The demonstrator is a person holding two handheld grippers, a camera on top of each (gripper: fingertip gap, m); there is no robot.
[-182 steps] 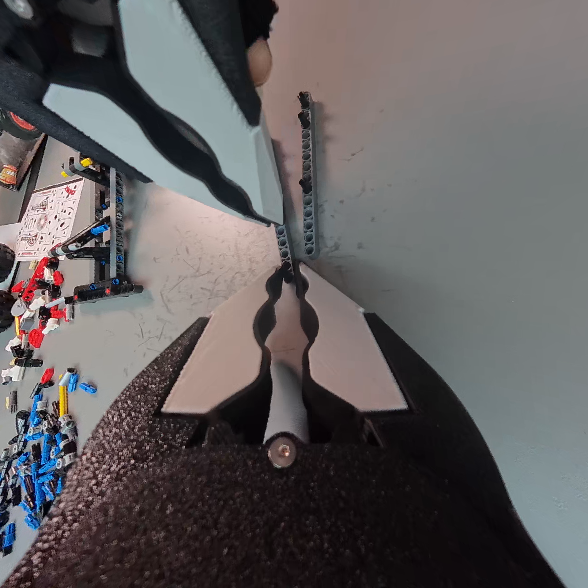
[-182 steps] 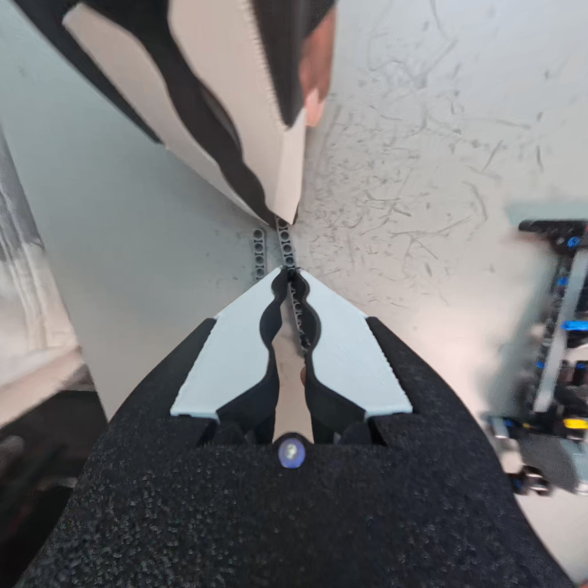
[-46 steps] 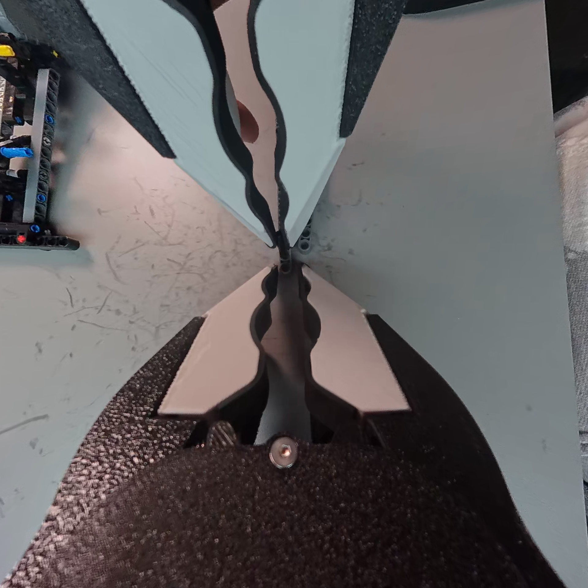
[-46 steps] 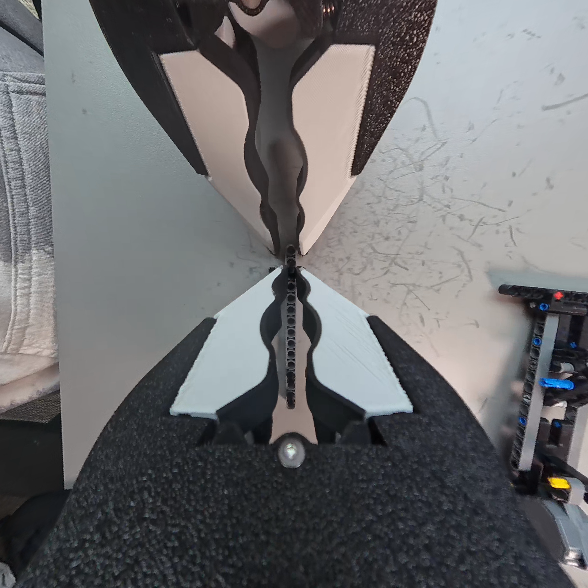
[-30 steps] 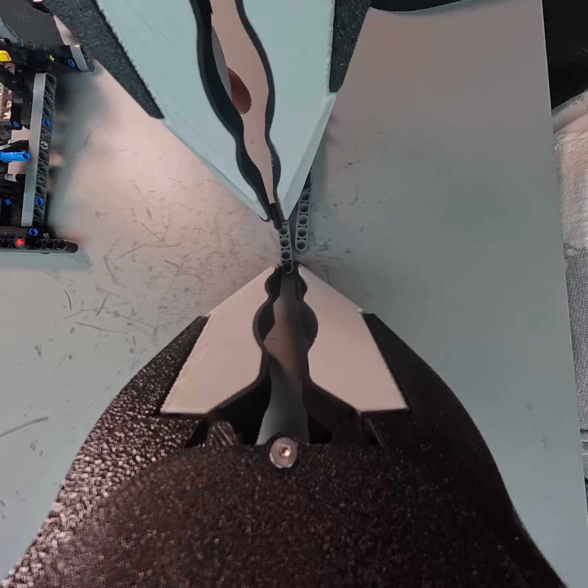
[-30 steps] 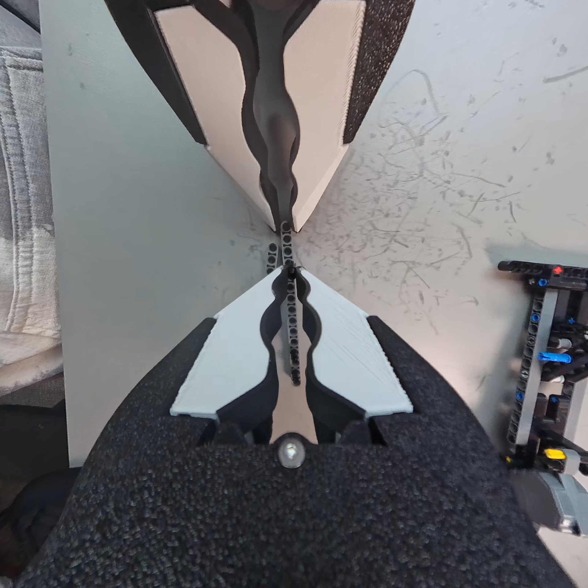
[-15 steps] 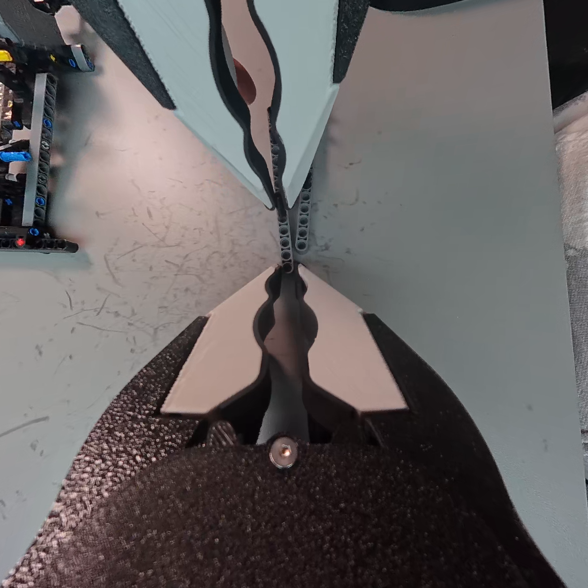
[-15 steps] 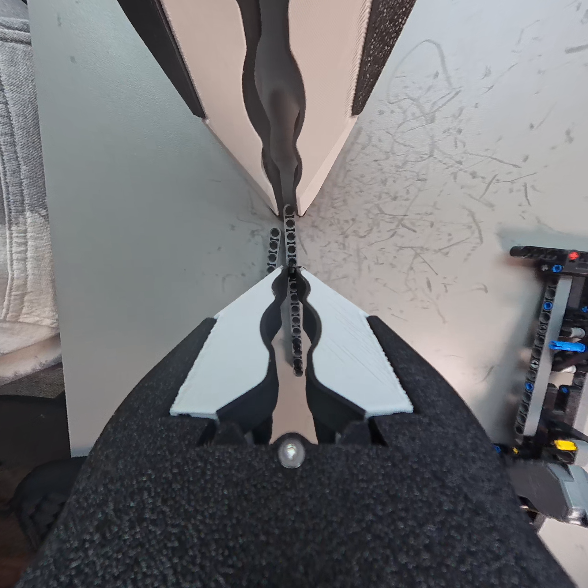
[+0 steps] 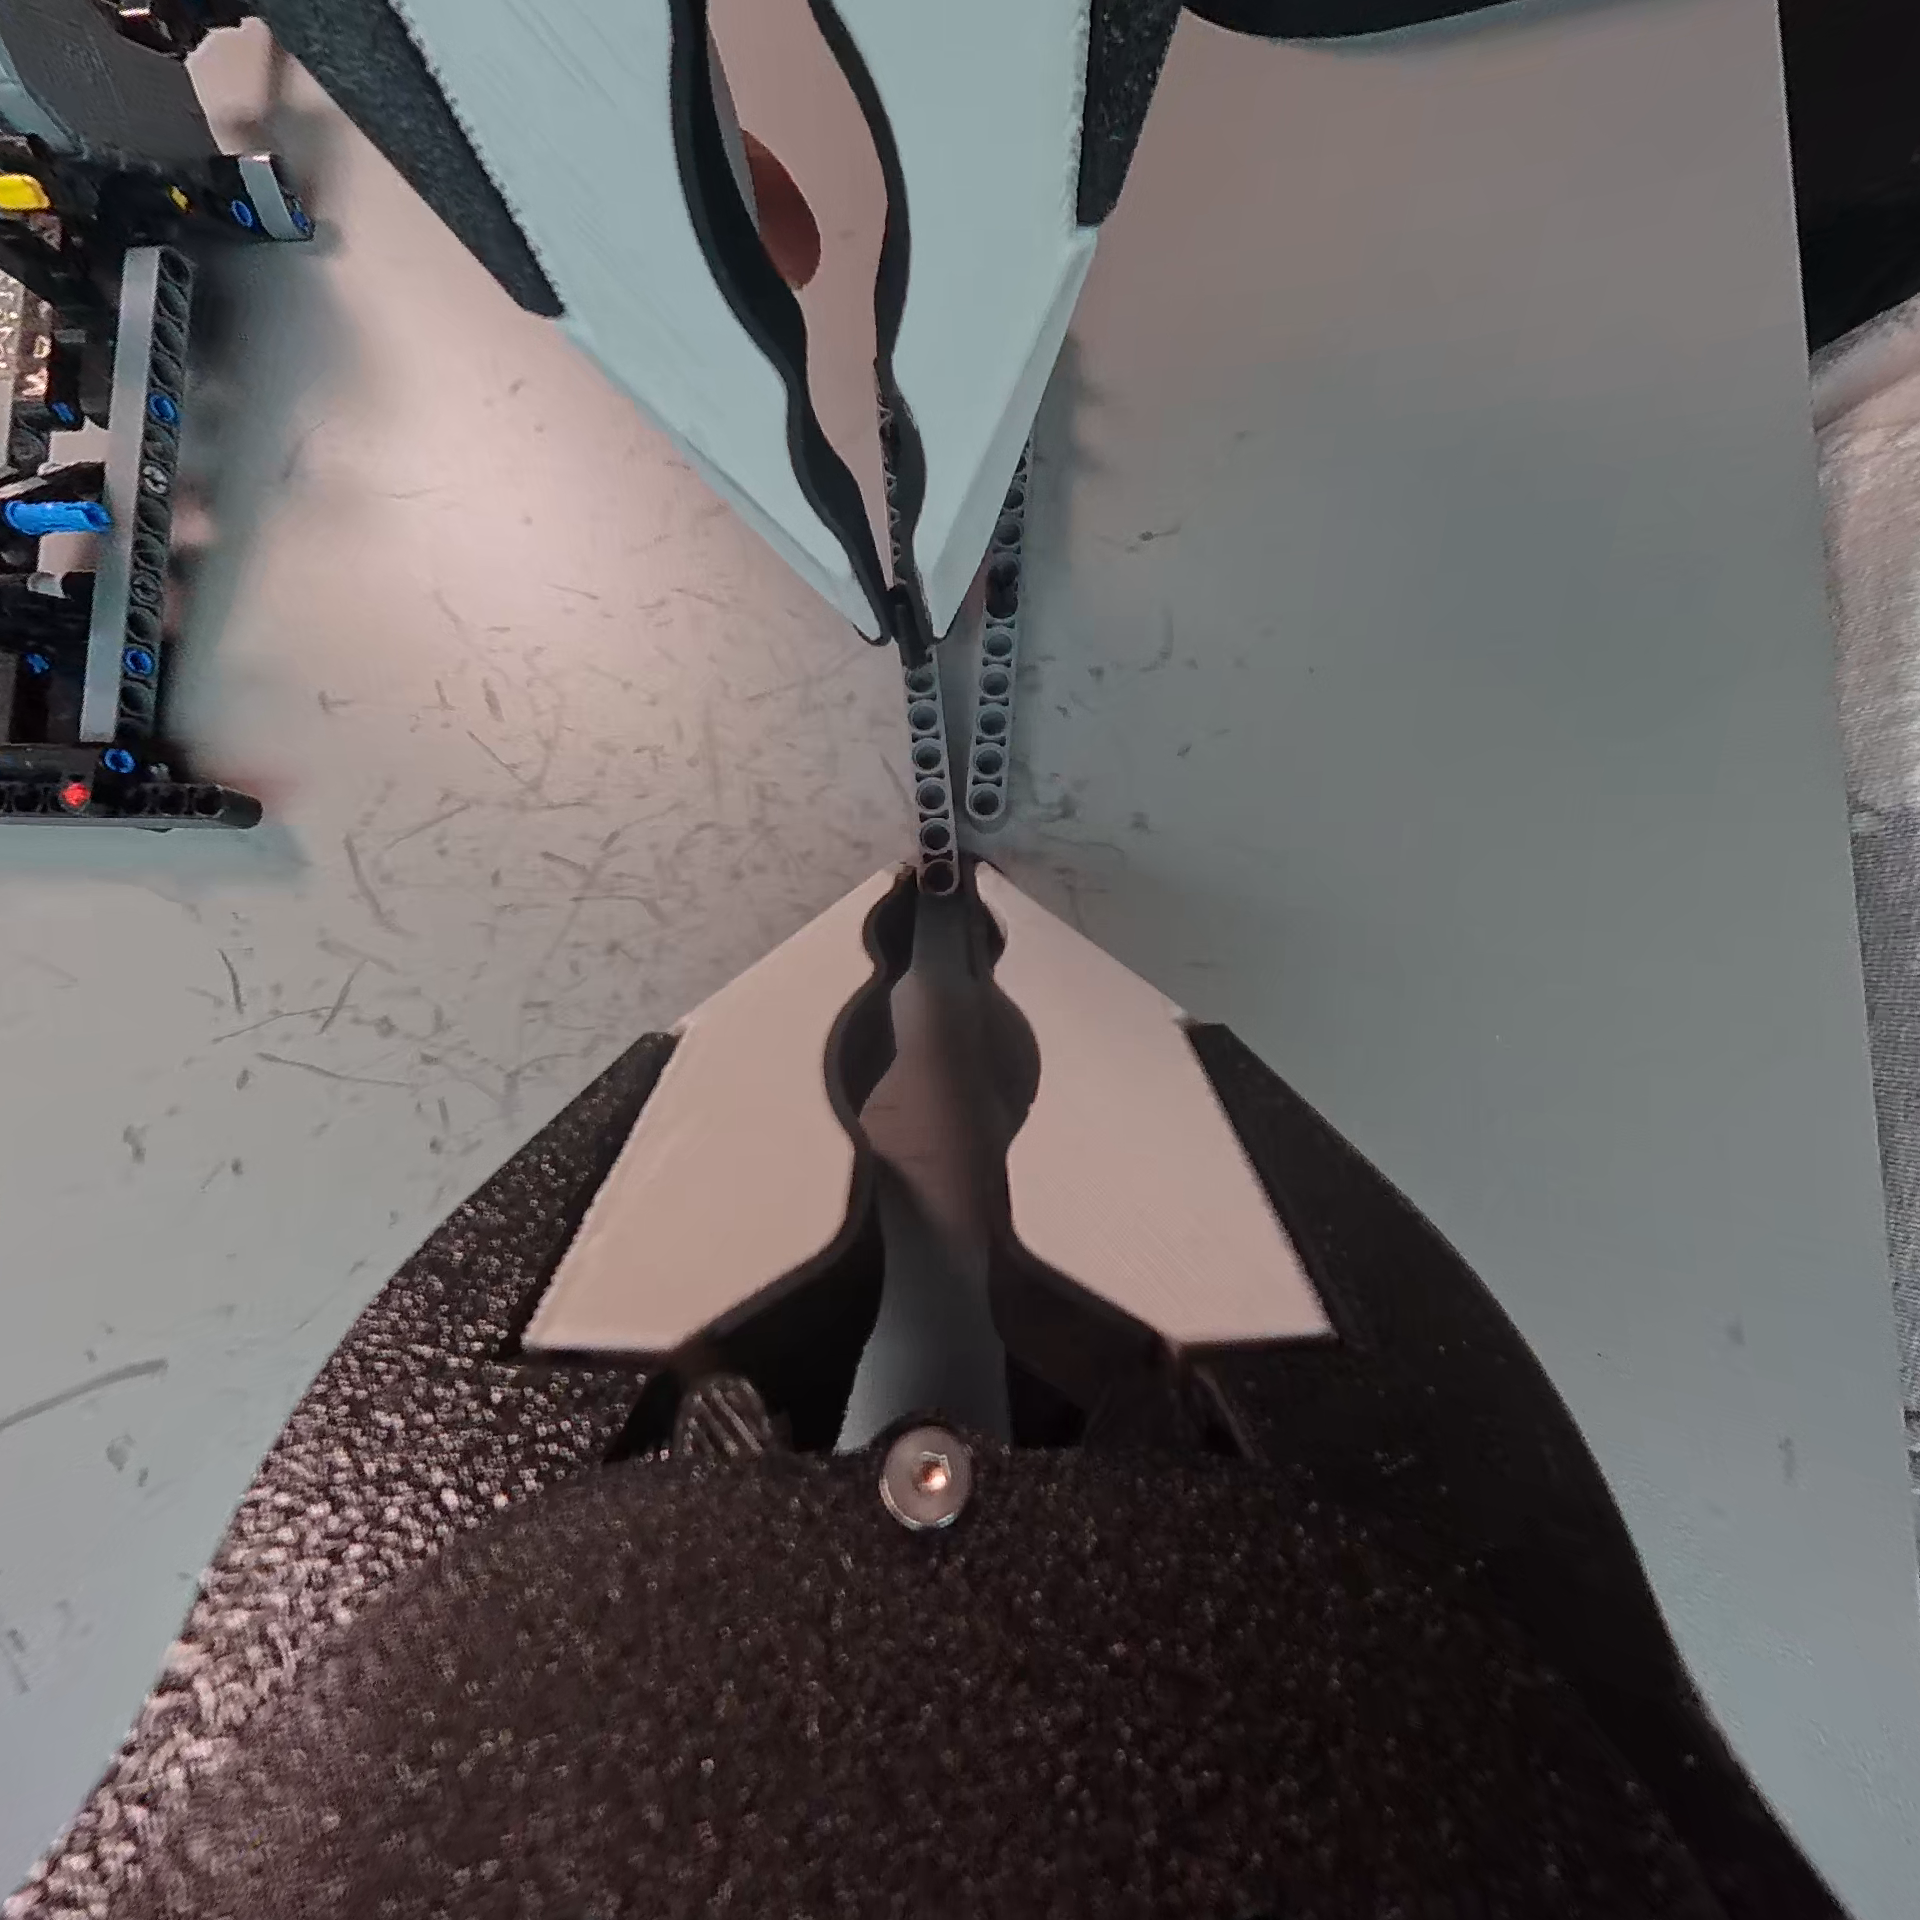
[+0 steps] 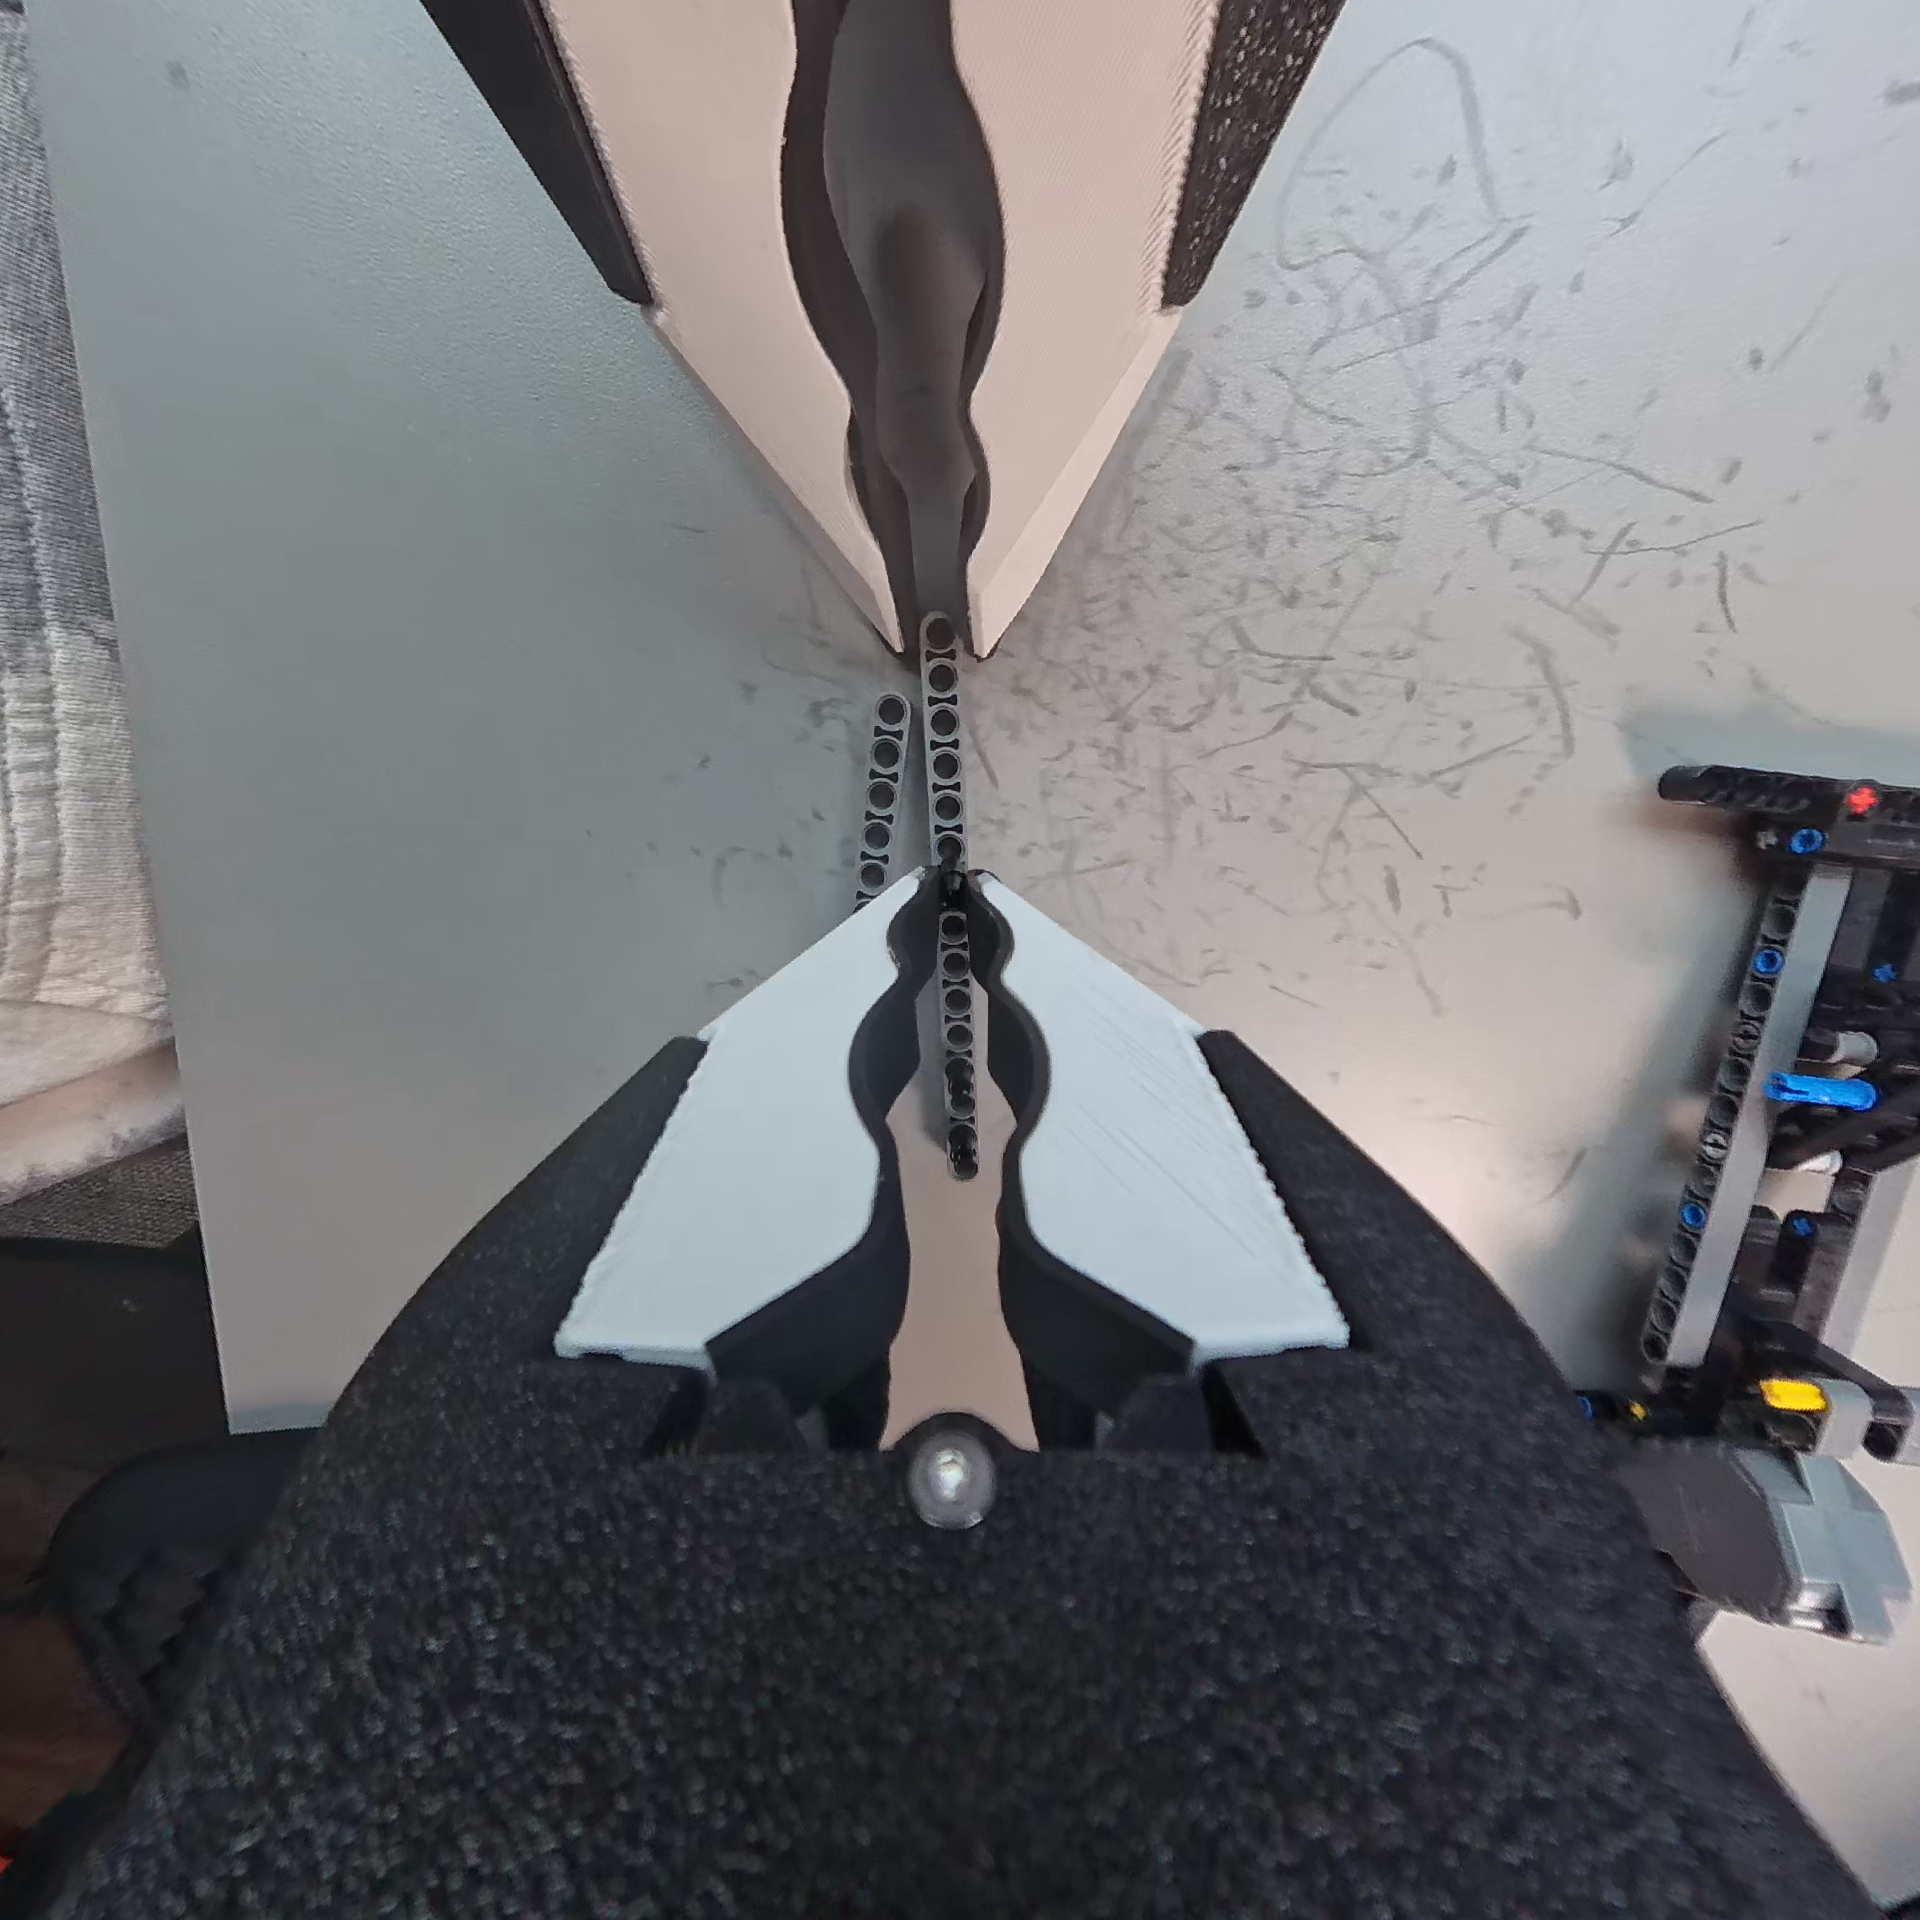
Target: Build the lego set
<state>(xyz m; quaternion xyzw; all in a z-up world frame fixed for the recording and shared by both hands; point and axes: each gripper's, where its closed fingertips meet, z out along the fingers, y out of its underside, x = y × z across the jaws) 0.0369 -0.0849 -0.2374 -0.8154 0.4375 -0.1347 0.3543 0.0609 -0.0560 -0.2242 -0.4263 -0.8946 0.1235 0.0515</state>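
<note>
Near the table's (image 9: 1455, 935) edge, both grippers are pinching one grey holed beam (image 9: 928, 769) end to end: left gripper (image 9: 938, 883) and right gripper (image 10: 951, 881) should be holding it level over the second beam (image 9: 995, 665) below.

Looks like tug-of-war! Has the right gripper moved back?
Yes. In the left wrist view the right gripper backed up the picture along the grey beam while the built frame stayed put.

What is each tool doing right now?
Left tool: closed on one end of the grey holed beam.
Right tool: closed on the same beam, further along it.
</note>
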